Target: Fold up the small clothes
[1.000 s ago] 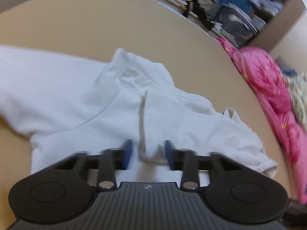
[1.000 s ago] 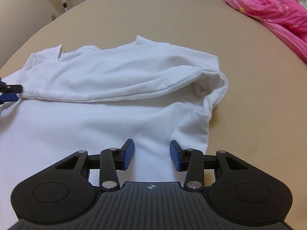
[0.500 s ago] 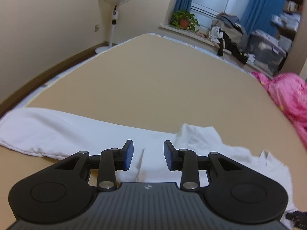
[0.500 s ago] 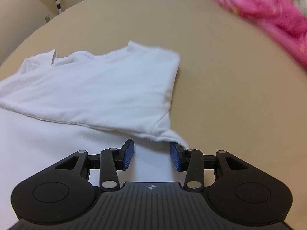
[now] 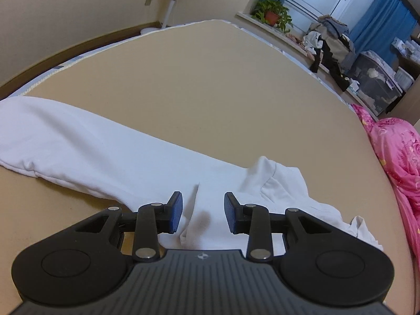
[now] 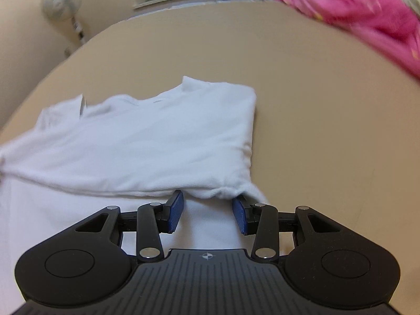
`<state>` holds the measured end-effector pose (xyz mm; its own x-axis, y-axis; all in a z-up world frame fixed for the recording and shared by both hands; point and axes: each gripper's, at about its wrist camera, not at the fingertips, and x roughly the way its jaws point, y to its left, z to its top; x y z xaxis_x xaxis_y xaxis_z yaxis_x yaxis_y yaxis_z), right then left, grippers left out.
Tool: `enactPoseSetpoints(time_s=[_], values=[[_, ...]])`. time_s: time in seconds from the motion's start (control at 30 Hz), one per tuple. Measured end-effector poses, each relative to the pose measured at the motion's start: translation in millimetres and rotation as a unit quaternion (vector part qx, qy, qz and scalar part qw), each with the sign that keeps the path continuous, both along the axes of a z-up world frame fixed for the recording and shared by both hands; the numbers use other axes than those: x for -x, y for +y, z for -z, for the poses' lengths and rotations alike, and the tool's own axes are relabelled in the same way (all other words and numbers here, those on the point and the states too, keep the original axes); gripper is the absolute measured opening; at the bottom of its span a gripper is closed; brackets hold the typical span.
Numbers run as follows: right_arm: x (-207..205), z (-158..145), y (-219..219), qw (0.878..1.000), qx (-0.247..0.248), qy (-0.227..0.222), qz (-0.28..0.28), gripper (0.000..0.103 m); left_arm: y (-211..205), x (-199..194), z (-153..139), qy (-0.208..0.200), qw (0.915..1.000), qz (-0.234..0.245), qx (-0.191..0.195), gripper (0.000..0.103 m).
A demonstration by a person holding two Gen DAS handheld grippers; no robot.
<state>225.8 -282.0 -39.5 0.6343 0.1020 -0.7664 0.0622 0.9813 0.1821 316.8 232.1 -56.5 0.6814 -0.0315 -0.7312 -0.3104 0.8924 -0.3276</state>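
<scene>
A white shirt (image 5: 105, 157) lies on the tan bed (image 5: 210, 92), one long part stretching off to the left. My left gripper (image 5: 202, 210) hovers over it, open, with only a raised crease of cloth below the gap. In the right wrist view the shirt (image 6: 157, 144) has an upper layer folded over the lower one, collar at the far side. The bunched near corner of that layer (image 6: 218, 191) sits right at the tips of my right gripper (image 6: 207, 207). Its jaws stand open and the pads do not press the cloth.
A pink quilt (image 5: 393, 162) is heaped along the bed's right side (image 6: 367, 13). Beyond the bed stand a fan (image 6: 61, 0), a potted plant (image 5: 271, 13), a pile of clothes (image 5: 328, 44) and a storage bin (image 5: 375, 84). Bare bed surface lies past the shirt.
My left gripper has lifted and drawn back from the shirt, and its view now takes in the room. The upper layer has settled flat, and its near corner now reaches the right fingertips.
</scene>
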Motion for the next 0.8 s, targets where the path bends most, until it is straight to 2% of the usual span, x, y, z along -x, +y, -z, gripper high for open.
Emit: enactPoseSetpoints(time_s=[0.13, 0.23, 0.33, 0.37, 0.4, 0.43, 0.63, 0.7, 0.8], values=[[10.8, 0.0, 6.2, 0.993, -0.114, -0.016, 0.017, 0.043, -6.6, -4.1, 0.3, -0.004, 0.9999, 0.005, -0.009, 0.039], [5.8, 7.0, -1.9, 0.985, -0.162, -0.026, 0.052, 0.043, -14.8, -2.3, -0.1, -0.009, 0.9998, 0.014, -0.013, 0.039], [-0.3, 18.2, -27.2, 0.968, -0.222, -0.02, 0.117, 0.042, -20.7, -3.9, 0.7, -0.011, 0.9996, 0.02, -0.018, 0.039], [-0.8, 22.6, -35.0, 0.962, -0.237, -0.014, 0.138, 0.039, -21.2, -4.1, 0.8, -0.011, 0.9995, 0.021, -0.018, 0.039], [-0.1, 25.6, -41.4, 0.956, -0.247, -0.01, 0.155, 0.029, -22.1, -4.3, 1.0, -0.011, 0.9995, 0.022, -0.018, 0.039], [2.0, 27.1, -46.9, 0.952, -0.256, -0.011, 0.166, 0.004, -22.7, -5.0, 1.4, -0.011, 0.9995, 0.024, -0.018, 0.039], [21.4, 11.0, -70.3, 0.934, -0.265, -0.052, 0.235, 0.004, -29.7, -2.3, -1.1, -0.019, 0.9988, 0.04, -0.02, 0.038], [22.1, 13.5, -73.5, 0.93, -0.27, -0.036, 0.246, 0.004, -33.4, -0.2, -1.9, -0.022, 0.9983, 0.049, -0.02, 0.038], [14.2, 23.4, -67.2, 0.933, -0.271, 0.023, 0.236, 0.009, -39.0, -0.4, -0.8, -0.02, 0.9978, 0.06, -0.019, 0.038]])
